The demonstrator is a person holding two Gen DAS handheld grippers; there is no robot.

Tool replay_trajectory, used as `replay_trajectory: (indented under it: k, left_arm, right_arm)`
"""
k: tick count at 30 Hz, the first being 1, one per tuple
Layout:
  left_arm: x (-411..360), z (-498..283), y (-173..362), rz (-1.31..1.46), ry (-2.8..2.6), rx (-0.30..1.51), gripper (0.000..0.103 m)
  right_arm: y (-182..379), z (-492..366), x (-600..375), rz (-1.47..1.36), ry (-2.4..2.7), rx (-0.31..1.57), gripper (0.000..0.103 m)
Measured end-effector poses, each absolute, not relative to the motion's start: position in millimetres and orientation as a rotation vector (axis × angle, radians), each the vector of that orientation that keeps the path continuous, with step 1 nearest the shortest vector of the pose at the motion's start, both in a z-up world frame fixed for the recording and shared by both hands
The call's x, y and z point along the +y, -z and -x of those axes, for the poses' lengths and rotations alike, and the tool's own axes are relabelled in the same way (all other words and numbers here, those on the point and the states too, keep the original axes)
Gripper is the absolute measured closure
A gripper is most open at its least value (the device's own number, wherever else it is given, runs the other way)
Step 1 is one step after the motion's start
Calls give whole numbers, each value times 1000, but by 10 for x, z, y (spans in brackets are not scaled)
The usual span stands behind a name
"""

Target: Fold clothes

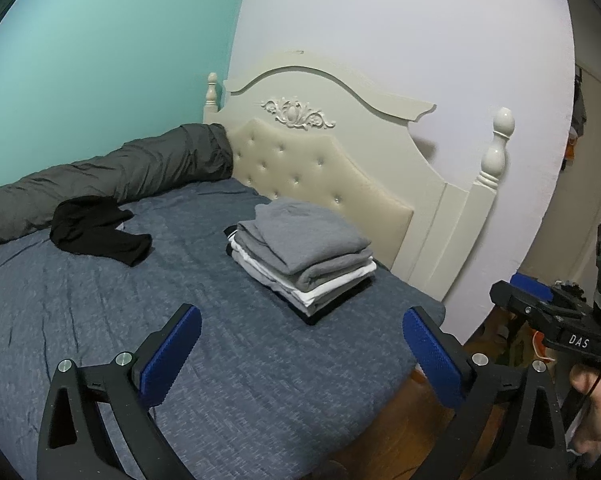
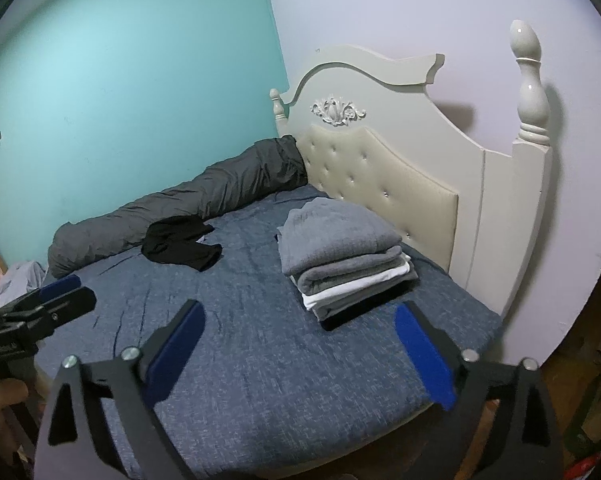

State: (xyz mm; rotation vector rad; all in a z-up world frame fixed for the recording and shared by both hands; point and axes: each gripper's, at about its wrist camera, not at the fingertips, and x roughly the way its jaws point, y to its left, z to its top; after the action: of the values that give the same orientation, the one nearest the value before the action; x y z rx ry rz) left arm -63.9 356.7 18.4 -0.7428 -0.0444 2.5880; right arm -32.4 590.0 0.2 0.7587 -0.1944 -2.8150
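A stack of folded clothes, grey on top with white and dark layers under it, rests on the blue bed cover near the headboard; the right wrist view shows the stack too. A crumpled black garment lies unfolded farther back by the grey roll, also seen as the black garment. My left gripper hovers open over the cover in front of the stack, nothing between its blue pads. My right gripper stands open likewise, empty, just short of the stack.
A long dark grey rolled duvet lies along the teal wall. The cream tufted headboard with posts stands behind the stack. The bed's corner and wooden floor lie at the lower right. A person's hand holds the other gripper.
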Motion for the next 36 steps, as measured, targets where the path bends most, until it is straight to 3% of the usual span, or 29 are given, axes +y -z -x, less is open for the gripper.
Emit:
replay_trajectory:
  k: [36]
  left_arm:
    - [3498, 447, -71, 759, -2602, -47, 0]
  right_arm:
    - [72, 75, 5775, -743, 2827, -177, 4]
